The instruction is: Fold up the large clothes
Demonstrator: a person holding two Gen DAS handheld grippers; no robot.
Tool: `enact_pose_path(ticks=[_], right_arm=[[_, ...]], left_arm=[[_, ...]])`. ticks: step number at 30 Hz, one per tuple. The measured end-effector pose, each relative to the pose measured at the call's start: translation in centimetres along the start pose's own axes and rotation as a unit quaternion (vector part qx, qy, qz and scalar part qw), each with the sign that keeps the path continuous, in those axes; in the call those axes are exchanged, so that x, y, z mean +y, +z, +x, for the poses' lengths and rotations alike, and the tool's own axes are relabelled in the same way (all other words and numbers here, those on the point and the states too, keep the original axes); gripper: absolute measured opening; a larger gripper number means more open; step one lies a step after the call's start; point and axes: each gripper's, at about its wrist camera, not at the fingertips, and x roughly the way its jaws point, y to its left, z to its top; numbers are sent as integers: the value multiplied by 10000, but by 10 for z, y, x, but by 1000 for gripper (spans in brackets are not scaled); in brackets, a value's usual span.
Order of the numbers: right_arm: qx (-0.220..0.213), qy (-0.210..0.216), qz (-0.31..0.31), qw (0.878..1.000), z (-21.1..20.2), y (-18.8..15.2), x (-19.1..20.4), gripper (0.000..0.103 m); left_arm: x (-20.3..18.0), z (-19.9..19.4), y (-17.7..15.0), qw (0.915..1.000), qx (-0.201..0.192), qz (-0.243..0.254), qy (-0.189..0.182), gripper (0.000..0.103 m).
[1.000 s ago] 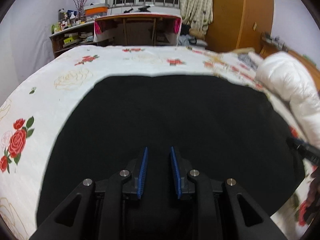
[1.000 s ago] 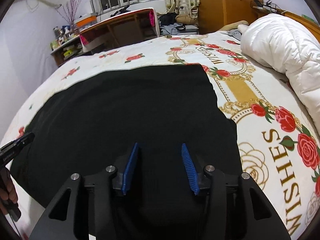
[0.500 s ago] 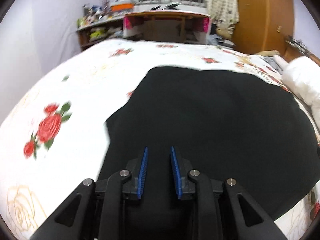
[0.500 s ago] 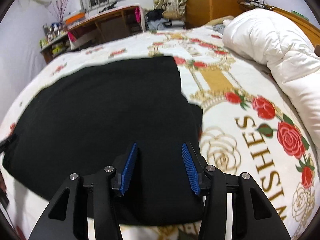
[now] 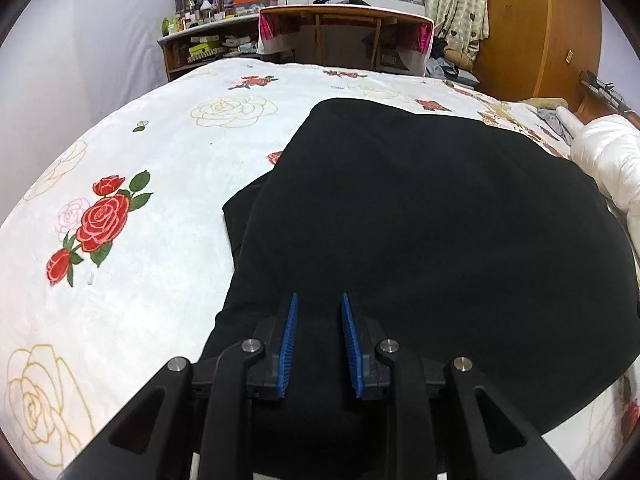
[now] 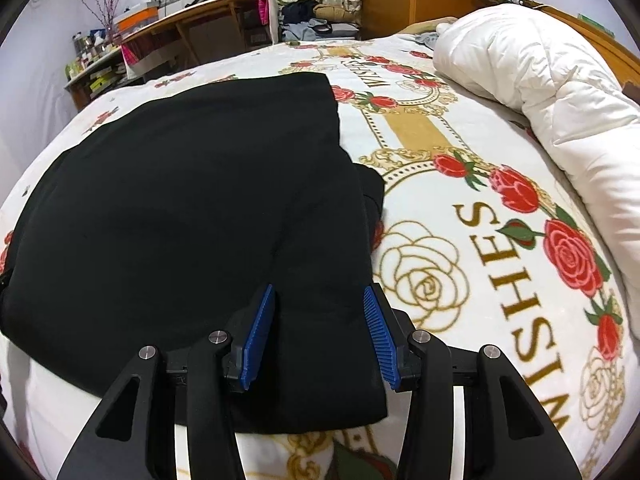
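Black garment (image 5: pixel 420 240) lay folded on the rose-printed bed (image 5: pixel 160 240), the left hand-held gripper (image 5: pixel 318 344) and right hand-held gripper (image 6: pixel 320 336) poised over its near corners, jaws apart and empty, so a shallow pinch might catch only the top layer.

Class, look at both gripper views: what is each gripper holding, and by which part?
Nothing. The left gripper and right gripper hang open over the black garment.

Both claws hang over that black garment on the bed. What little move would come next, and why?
Probably lower both to pinch its near edge: the left gripper and right gripper stand open above the black garment, with nothing pinched.
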Motion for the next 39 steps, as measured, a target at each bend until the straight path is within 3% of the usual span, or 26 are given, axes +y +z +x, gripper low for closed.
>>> enact_pose_path(ticks=[6,11,13,15,20,26,31,39], right_arm=[[69,-172,-19,9998,-20,-2,-1,48],[-15,-47,-49,10000,-36,-3,0,49],[-30,42,-30,10000,-37,-2,-2,58],[-58,140,36,9999,-36,0,-6,67],[-7,347,315,9989,-23,6,-19,68],[91,667,560,9962,-1,15,-28,68],[116,1063,891,9903,20,26,-42,76],[130,1587,1243,9794,45,33,-55,78]], left_arm=[[10,-23,3,9998,-6,-142,-148,25],[22,-37,3,9993,-103,-238,-268,25],[31,-37,5,9990,-109,-326,-300,26],[42,-34,7,9985,-76,-453,-305,32],[67,-20,11,9960,16,-821,-347,43],[79,7,19,9897,182,-1221,-727,51],[76,31,30,9867,254,-1217,-1046,58],[73,58,31,9792,262,-1454,-1391,69]])
